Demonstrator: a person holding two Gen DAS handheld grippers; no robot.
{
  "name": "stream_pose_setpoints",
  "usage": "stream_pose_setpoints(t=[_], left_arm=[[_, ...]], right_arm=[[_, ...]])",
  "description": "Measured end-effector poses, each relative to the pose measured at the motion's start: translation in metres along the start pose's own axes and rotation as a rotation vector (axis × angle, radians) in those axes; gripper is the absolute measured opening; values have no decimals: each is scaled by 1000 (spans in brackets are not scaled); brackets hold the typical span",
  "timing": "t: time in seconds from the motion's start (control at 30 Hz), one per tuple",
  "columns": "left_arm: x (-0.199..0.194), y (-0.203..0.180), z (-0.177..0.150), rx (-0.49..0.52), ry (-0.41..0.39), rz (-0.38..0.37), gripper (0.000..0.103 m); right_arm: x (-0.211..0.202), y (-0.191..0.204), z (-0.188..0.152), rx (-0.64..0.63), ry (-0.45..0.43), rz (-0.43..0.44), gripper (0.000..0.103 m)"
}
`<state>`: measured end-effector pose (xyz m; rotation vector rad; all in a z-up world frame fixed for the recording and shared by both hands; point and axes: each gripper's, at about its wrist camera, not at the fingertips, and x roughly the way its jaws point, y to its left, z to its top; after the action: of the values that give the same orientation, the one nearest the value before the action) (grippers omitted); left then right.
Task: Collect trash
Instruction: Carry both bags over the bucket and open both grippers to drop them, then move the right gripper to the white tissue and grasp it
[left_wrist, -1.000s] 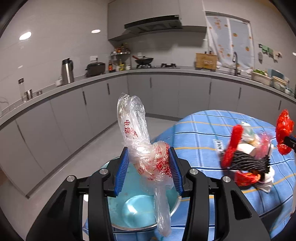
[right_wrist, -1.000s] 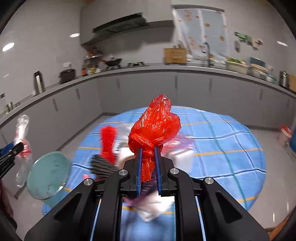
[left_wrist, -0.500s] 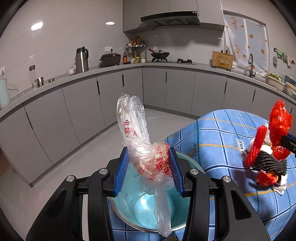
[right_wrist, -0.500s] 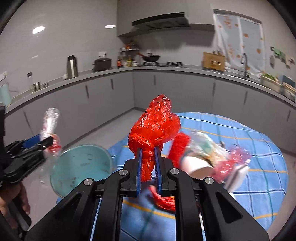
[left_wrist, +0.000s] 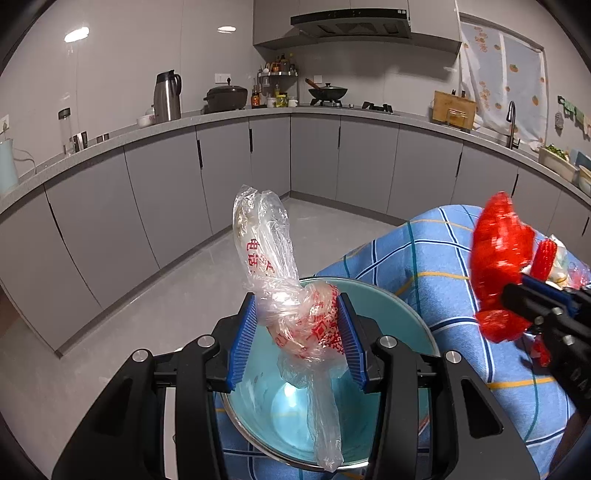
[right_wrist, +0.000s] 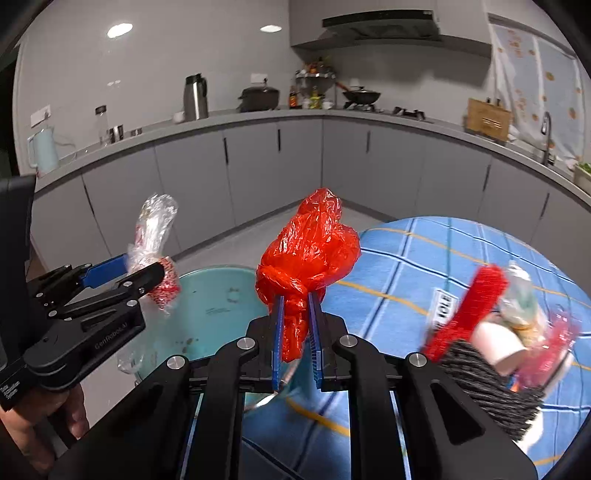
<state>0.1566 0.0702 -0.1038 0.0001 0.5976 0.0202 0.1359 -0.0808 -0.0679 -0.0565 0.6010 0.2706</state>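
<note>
right gripper (right_wrist: 295, 343) | jaws clamp red bag (right_wrist: 308, 254) | above teal bowl (right_wrist: 214, 310)

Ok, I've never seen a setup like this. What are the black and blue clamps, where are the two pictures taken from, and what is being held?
There is no robot here. A person holds a hand-operated clamp in each hand, and each carries a wide-angle camera looking forward along its two fingers. One picture comes from the left tool, the other from the right tool.

The left one is shut on a knotted clear plastic bag with red print. The right one is shut on a knotted red plastic bag. Both hang above a teal bowl near the edge of a table with a blue checked cloth. More trash lies on the cloth, blurred. A kitchen counter runs behind.
</note>
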Motion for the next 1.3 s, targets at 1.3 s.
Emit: stream_pose_setpoints(t=[1.3], left_arm=[[5,12,-5,-31,-1,27,80]], right_arm=[[29,0,-14,28,65,75,38]])
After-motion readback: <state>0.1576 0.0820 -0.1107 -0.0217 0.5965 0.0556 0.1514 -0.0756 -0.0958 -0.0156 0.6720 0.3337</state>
